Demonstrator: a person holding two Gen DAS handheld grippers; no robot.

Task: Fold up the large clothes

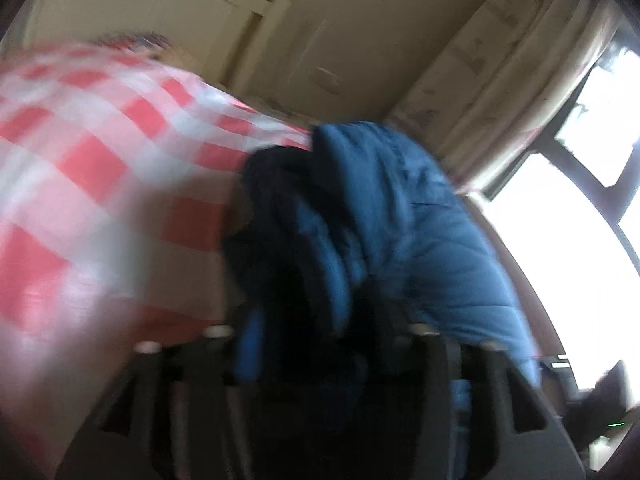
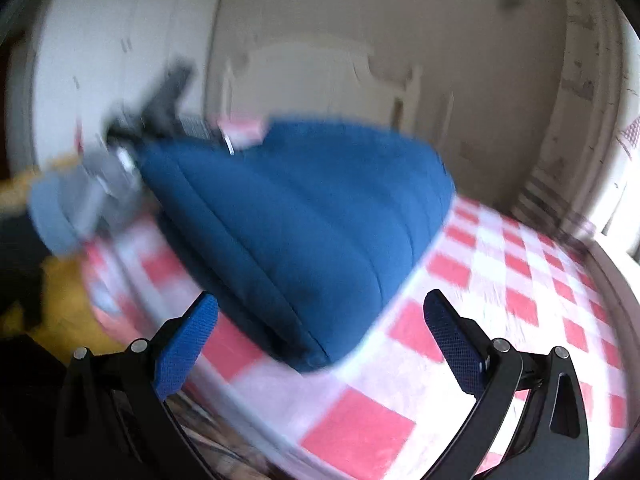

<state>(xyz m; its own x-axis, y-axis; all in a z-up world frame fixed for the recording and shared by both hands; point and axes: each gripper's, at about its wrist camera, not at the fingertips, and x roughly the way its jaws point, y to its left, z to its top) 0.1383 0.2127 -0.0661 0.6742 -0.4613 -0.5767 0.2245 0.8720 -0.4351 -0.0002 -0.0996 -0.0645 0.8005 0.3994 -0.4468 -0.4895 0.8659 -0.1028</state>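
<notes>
On the red-and-white checked bed cover [image 2: 480,280], the blue quilted jacket [image 2: 304,216] lies bunched and half folded, both views blurred. Right gripper [image 2: 320,340] hangs near its front edge, fingers wide apart, empty. Left gripper [image 1: 320,360] is buried in jacket fabric [image 1: 400,220]; can't tell if its fingers pinch it. Risks: the puffy bulk springs open once let go, a layer snags on the left fingers and drags the fold crooked, or the jacket slides towards the bed edge.
</notes>
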